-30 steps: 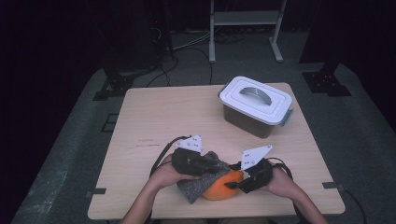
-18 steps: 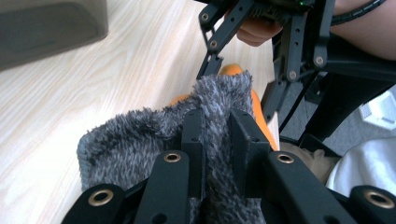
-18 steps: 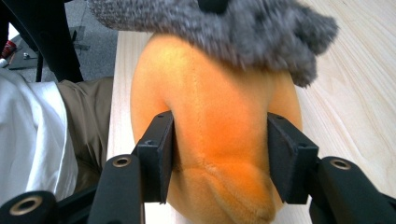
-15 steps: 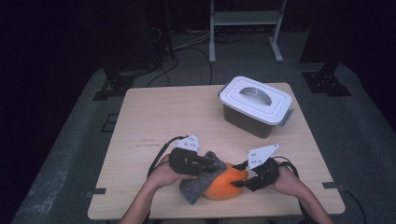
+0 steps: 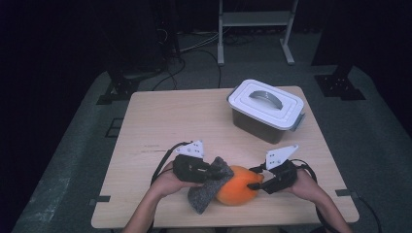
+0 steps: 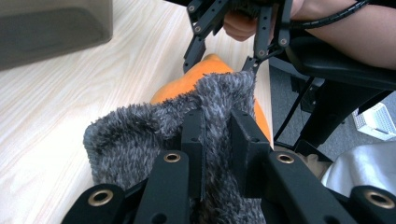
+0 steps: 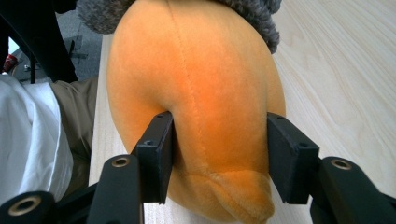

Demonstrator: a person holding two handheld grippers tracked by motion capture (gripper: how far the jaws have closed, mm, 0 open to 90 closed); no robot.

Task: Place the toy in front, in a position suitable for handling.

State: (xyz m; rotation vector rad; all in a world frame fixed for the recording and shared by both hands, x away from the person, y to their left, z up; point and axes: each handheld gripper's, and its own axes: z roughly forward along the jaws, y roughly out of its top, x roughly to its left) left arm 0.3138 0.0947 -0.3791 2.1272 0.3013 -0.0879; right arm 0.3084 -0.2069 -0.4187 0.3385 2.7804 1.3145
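Left gripper (image 6: 217, 135) pinched on grey fuzzy cloth (image 6: 154, 135), draped over orange plush toy (image 7: 196, 93). Right gripper (image 7: 217, 158) just closing, pressed into toy's sides. Toy near front edge of tabletop (image 5: 160, 116), well apart from lidded container (image 5: 266, 109).

cloth (image 5: 206, 188) left of plush (image 5: 237, 187) — lidded box (image 5: 266, 110) behind.

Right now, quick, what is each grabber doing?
Left gripper: closed on the grey fuzzy cloth.
Right gripper: jaws just closed in, squeezing the orange plush toy.
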